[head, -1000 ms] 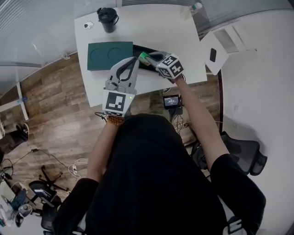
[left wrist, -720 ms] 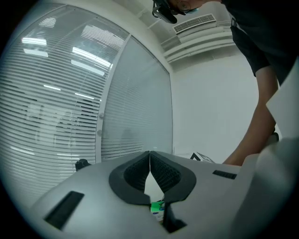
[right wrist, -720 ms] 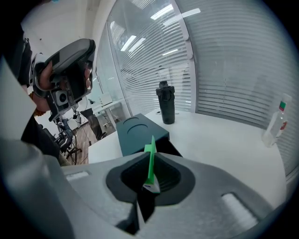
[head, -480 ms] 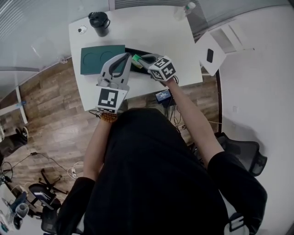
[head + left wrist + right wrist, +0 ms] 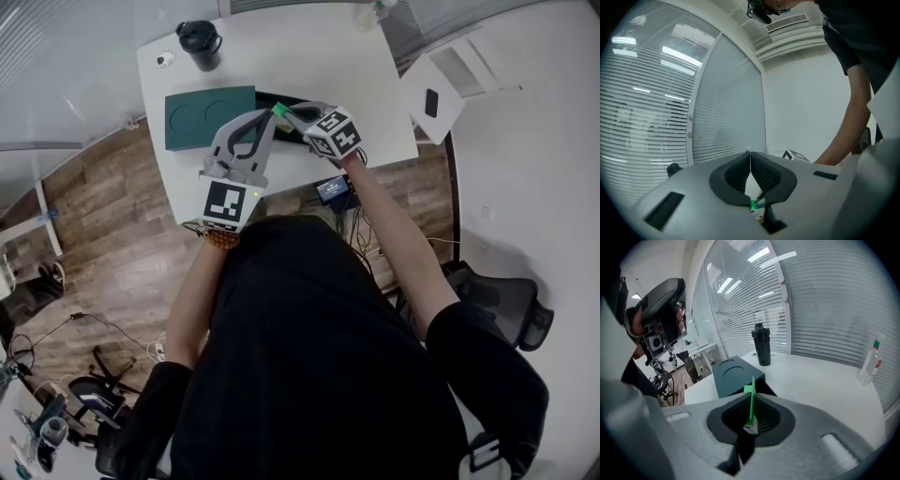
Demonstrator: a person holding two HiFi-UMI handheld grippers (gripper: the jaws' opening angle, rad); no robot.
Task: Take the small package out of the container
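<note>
Grip first: fingers of your right gripper (image 5: 285, 112) have just been closing on the small package (image 5: 751, 400), held edge-up over the container (image 5: 735, 375) on the bench (image 5: 825, 376); lift straight. Your left gripper (image 5: 750, 158) has its fingers together, empty.

"Was it well lit?"

"Bright and even. The blinds (image 5: 820, 301) glowed pale, light strips (image 5: 758, 255) glared on the glass, and the white desk (image 5: 319, 66) looked nearly bleached toward its far edge. Shadows were faint."

"And sharp?"

"The small package (image 5: 750, 401) was crisp, but the nearest foreground was soft. Every view bulged at its rim, and both gripper views had black corners."
</note>
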